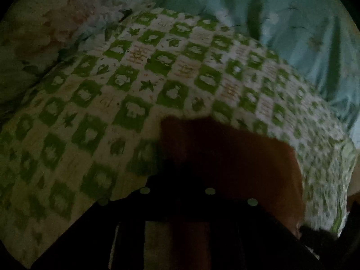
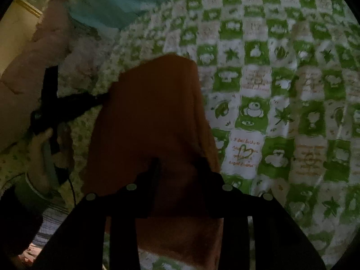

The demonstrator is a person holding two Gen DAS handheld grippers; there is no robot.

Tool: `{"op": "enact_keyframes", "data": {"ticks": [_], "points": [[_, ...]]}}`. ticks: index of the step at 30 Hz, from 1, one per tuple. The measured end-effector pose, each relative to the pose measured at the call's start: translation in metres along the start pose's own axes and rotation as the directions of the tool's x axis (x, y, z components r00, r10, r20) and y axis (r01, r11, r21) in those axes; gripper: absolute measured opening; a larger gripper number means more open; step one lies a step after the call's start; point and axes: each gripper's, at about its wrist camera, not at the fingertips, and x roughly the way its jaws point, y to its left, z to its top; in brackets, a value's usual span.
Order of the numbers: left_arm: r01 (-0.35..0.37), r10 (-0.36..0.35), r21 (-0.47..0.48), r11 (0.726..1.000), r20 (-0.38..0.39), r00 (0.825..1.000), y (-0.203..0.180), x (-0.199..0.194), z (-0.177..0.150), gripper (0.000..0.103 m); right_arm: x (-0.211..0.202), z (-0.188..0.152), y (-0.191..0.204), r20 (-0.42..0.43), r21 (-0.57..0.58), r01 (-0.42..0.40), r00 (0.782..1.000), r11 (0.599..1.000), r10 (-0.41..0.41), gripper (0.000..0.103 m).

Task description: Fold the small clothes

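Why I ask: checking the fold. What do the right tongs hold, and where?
The orange cloth, by its near end, between the right tongs. Whether the left tongs grip its side edge is unclear.

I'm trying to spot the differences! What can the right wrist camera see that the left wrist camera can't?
Only the right wrist view shows the left gripper pinching the orange cloth's edge, the hand holding it, and a heart drawing. Only the left wrist view shows the pale flowered fabric. Both show the orange cloth, the green checked sheet and the light blue bedding.
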Motion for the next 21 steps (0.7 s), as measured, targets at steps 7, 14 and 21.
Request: {"op": "enact_keyframes", "data": {"ticks": [7,14,21], "points": [[0.057,-0.055,0.082,0.995,-0.037,0.998,-0.004,-0.048,-0.079,0.028,-0.031,-0.03,0.015,0.028,-0.029,-0.015,0.999,0.999,0.015,0.038],[0.064,-0.056,0.123,0.99,-0.073,0.996,-0.007,-0.079,-0.147,0.028,-0.044,-0.068,0.018,0.024,-0.018,0.018,1.0,1.0,-0.017,0.038],[-0.015,0.027,0.197,0.98,-0.058,0.998,-0.007,-0.099,-0.189,0.058,-0.054,-0.099,0.03,0.039,-0.058,0.081,0.996,0.995,-0.079,0.06]]}}
